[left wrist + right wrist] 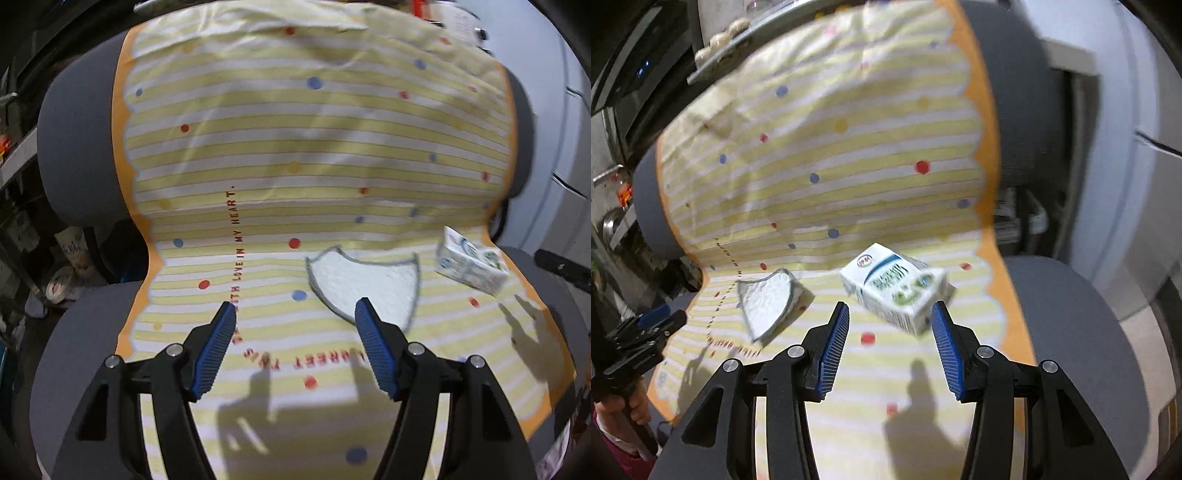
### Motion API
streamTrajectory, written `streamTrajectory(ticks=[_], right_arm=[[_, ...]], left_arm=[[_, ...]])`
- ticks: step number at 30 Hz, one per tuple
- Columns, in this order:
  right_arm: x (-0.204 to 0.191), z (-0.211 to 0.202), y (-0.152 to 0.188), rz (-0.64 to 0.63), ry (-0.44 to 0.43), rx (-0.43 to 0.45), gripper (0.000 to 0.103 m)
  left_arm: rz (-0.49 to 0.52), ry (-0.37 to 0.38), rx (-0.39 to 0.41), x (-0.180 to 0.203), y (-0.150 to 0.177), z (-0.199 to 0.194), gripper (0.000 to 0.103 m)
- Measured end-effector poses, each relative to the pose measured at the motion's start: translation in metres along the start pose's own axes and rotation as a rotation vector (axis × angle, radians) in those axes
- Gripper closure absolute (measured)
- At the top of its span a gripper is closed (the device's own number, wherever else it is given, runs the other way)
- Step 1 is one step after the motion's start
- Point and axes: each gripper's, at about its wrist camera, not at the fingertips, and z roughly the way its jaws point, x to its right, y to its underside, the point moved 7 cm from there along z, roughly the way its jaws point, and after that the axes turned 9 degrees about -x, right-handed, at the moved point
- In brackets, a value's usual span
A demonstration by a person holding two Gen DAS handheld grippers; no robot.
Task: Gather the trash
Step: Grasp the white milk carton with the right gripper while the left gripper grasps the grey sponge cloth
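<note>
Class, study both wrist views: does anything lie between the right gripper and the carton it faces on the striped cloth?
Nothing visible does. The right gripper is open, and the white carton lies just beyond its fingers on the striped cloth, with only bare cloth between them. The white pad lies apart, off to the left.

A: Left wrist view? Looks down-forward over its own fingers at the striped cloth on the grey chair, close.

B: Right wrist view same, tilted, nearer the milk carton.

A: Shared: cloth, carton, white pad.

B: Pad sits left there; left gripper at the edge.
</note>
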Motion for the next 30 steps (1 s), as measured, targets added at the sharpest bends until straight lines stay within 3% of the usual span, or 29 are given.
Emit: streamTrajectory(ticks=[2,6,9,14,18,21,22,26,30], right_arm=[[0.003,0.029,-0.016,-0.006,-0.011,-0.03,0.044],[0.019,0.073,-0.037,0.007,0.003,-0.07,0.043],[0.029,0.091,-0.044,0.057,-0.055,-0.104,0.042],[0.007,0.078,-0.02,0.047,-0.164,-0.192,0.041],[-0.029,0.055,0.013,-0.057,-0.194,-0.245,0.041],[-0.045,0.044,0.022,-0.139,-0.112,-0.191,0.029],[-0.048,0.043,0.02,-0.169,-0.068,-0.161,0.018],[-0.053,0.059,0.013,-0.142,-0.068,-0.156,0.016],[-0.05,0.084,0.015,-0.121,-0.008,-0.193,0.014]], left_arm=[[-0.006,0.001,-0.005,-0.001,-0.007,0.009,0.038],[0.001,0.018,-0.007,0.003,-0.019,0.026,0.038],[0.002,0.019,-0.019,0.004,-0.022,0.035,0.038],[0.014,0.019,-0.029,0.005,-0.015,0.038,0.038],[0.015,0.027,-0.032,0.006,-0.007,0.034,0.038],[0.022,0.031,-0.037,0.008,-0.001,0.032,0.038],[0.021,0.032,-0.037,0.008,0.0,0.031,0.038],[0.021,0.043,-0.034,0.011,0.002,0.027,0.038],[0.039,0.082,-0.053,0.022,0.006,0.03,0.036]])
